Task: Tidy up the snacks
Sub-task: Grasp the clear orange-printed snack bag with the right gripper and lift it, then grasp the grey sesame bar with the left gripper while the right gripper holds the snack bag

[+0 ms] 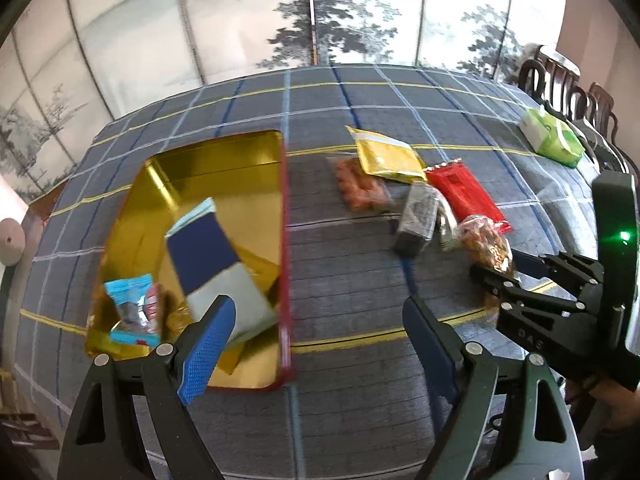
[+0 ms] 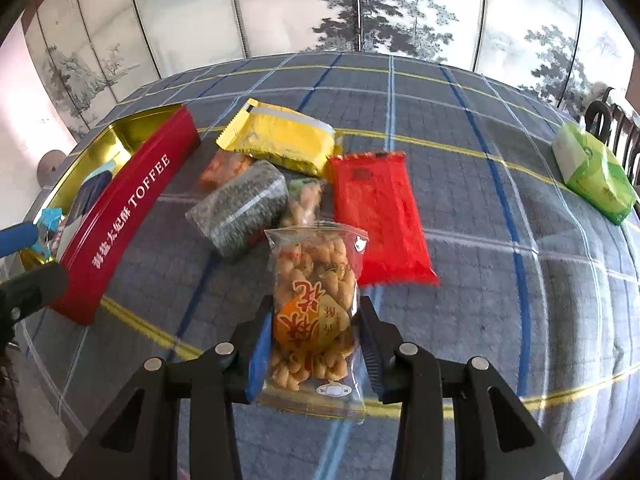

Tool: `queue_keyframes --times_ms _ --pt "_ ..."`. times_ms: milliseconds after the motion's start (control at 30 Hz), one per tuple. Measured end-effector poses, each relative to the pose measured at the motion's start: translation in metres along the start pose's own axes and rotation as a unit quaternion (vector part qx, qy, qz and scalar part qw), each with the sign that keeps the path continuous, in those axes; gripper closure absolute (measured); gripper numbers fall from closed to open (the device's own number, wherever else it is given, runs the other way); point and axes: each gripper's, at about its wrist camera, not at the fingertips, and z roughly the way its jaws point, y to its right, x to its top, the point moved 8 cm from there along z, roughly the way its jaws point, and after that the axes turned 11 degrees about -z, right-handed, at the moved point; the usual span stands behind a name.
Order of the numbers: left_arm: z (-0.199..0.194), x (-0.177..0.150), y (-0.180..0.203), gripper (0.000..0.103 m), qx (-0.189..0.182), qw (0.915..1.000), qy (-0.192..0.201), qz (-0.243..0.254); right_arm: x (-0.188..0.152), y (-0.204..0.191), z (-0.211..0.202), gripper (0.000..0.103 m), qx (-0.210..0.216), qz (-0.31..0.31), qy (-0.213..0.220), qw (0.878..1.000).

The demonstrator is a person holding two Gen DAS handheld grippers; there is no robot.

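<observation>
The right gripper [image 2: 314,344] clamped a clear bag of twisted fried snacks [image 2: 316,300] near the checked tablecloth's [image 2: 500,280] front edge. The left gripper [image 1: 316,320] gaped wide, holding nothing, beside the red toffee tin [image 1: 286,264] near the left edge

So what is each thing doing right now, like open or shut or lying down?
Toffee tin: open, no lid on, snacks inside.
Clear twisty-snack bag: sealed, pinched by the right hand-held gripper.
Left hand-held gripper: open, empty.
Red packet: sealed, lying flat.
Yellow packet: sealed, resting on other snacks.
Green tissue pack: lying apart.
</observation>
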Motion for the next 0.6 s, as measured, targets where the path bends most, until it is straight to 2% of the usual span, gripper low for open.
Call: queue_keyframes --times_ms 300,600 --pt "0.016 0.000 0.026 0.020 -0.010 0.9997 0.000 0.022 -0.019 0.056 -0.013 0.063 -0.059 0.021 0.000 0.998" --pt "0.026 0.007 0.039 0.020 -0.014 0.9992 0.003 0.037 -0.005 0.114 0.003 0.063 -0.108 0.050 0.026 0.993"
